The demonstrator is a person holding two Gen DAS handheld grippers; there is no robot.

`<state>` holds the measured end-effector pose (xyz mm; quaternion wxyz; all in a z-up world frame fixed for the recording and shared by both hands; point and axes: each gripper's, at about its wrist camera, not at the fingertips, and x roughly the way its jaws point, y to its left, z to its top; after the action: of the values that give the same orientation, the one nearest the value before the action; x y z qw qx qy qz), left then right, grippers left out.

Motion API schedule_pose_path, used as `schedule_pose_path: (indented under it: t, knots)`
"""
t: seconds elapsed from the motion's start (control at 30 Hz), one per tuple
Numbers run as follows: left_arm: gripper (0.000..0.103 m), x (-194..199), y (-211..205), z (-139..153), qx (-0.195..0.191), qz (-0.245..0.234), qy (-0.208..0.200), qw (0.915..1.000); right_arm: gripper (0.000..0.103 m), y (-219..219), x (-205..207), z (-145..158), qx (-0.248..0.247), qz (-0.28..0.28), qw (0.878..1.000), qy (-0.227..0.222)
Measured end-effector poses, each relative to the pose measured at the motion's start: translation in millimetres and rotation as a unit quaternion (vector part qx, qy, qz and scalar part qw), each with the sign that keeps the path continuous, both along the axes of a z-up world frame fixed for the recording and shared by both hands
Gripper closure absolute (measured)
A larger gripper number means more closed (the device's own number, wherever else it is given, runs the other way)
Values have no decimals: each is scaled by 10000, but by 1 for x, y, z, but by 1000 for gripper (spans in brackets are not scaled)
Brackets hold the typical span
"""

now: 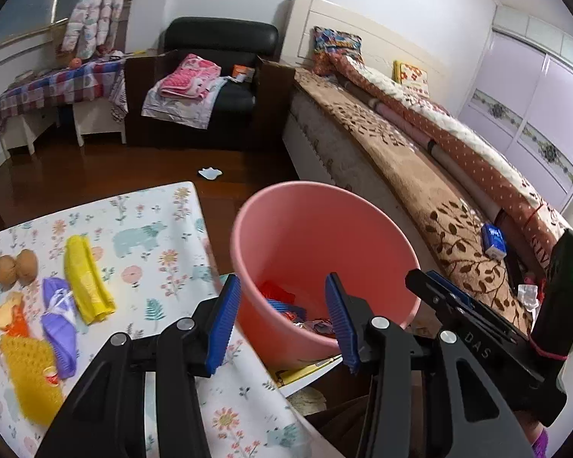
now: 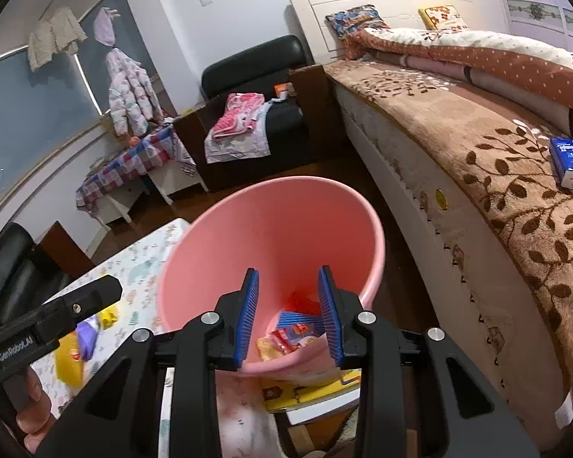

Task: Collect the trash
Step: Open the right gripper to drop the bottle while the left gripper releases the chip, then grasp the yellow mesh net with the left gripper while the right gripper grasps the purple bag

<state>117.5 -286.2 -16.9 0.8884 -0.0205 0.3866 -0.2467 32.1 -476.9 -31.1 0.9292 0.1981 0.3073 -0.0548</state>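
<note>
- Left gripper (image 1: 282, 320) over the near rim of the pink bin (image 1: 363, 221); jaws apart, nothing between them; right gripper (image 2: 288, 316) also over the bin mouth, jaws parted and empty.
- Trash already in the bin: crumpled wrappers (image 2: 294, 336), red, blue and orange, lying at the bottom.
- Trash not yet collected lies on the flower-print table cover (image 1: 164, 236): yellow folded bag (image 1: 88, 282), purple plastic wrapper (image 1: 59, 316), yellow mesh net (image 1: 30, 374), two brown rounded husks (image 1: 17, 267), an orange scrap (image 1: 7, 311) beside them; a white scrap (image 1: 210, 172) on the wood floor further off.
- Risk, judged: the bin sits just beside the table edge and looks light, smooth plastic with flared walls; a gripper swinging back toward the table could clip the rim and tip it.
- Risk, judged: bag and wrapper are thin, slick film lying flat on cloth; ribbed blue pads (image 1: 225, 324) may pinch the cover along with them, or the film may slip out on the way over.
- Mesh net is open, springy, irregular; it could snag on a pad and fail to drop.
</note>
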Motion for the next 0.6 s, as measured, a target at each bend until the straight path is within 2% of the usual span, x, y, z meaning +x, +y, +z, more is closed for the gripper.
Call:
schedule_pose_path:
  t: [0.23, 0.6]
  knots:
    - [58, -18, 33, 14, -53, 195, -107, 9997, 70, 33, -22, 15, 69, 459, 9981, -395]
    - [58, -48, 104, 36, -107, 684, -303, 9971, 70, 86, -43, 28, -44, 935, 9949, -387]
